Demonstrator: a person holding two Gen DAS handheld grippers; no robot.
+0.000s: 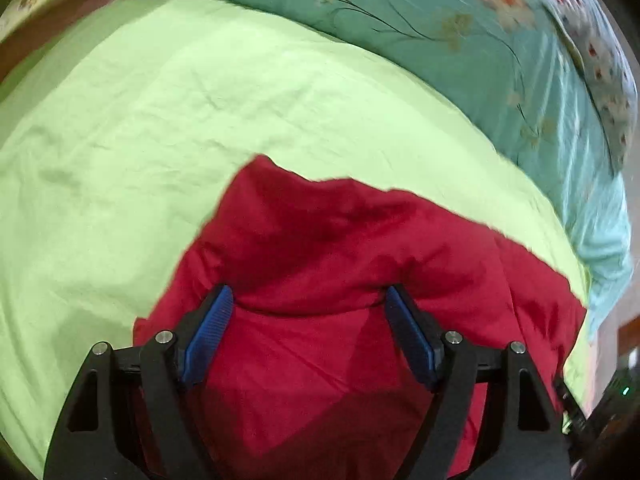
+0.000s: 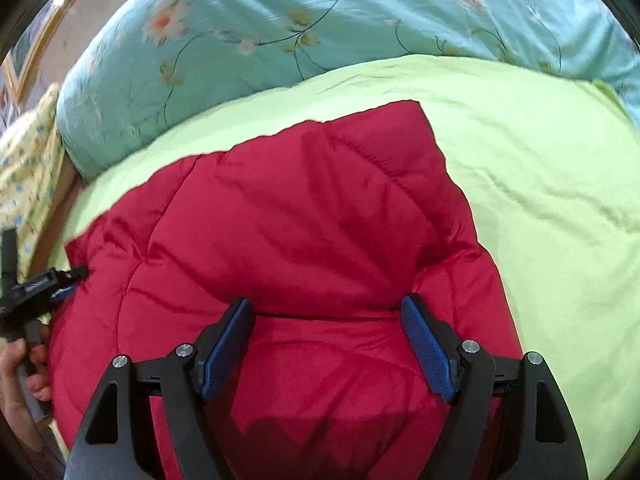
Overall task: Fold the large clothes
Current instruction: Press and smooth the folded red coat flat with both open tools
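A red quilted padded jacket [image 2: 304,216] lies bunched and partly folded on a light green bedsheet [image 2: 540,184]. It also shows in the left wrist view [image 1: 340,248]. My left gripper [image 1: 308,300] is open, its blue pads either side of a fold of the jacket, close above it. My right gripper [image 2: 328,312] is open too, hovering over a fold near the jacket's near edge. The left gripper also shows in the right wrist view [image 2: 60,284] at the jacket's left edge, held by a hand.
A teal floral duvet [image 2: 320,20] is heaped along the far side of the bed; it also shows in the left wrist view [image 1: 460,28]. A yellow floral pillow [image 2: 24,168] lies at far left. The green sheet [image 1: 160,140] extends left of the jacket.
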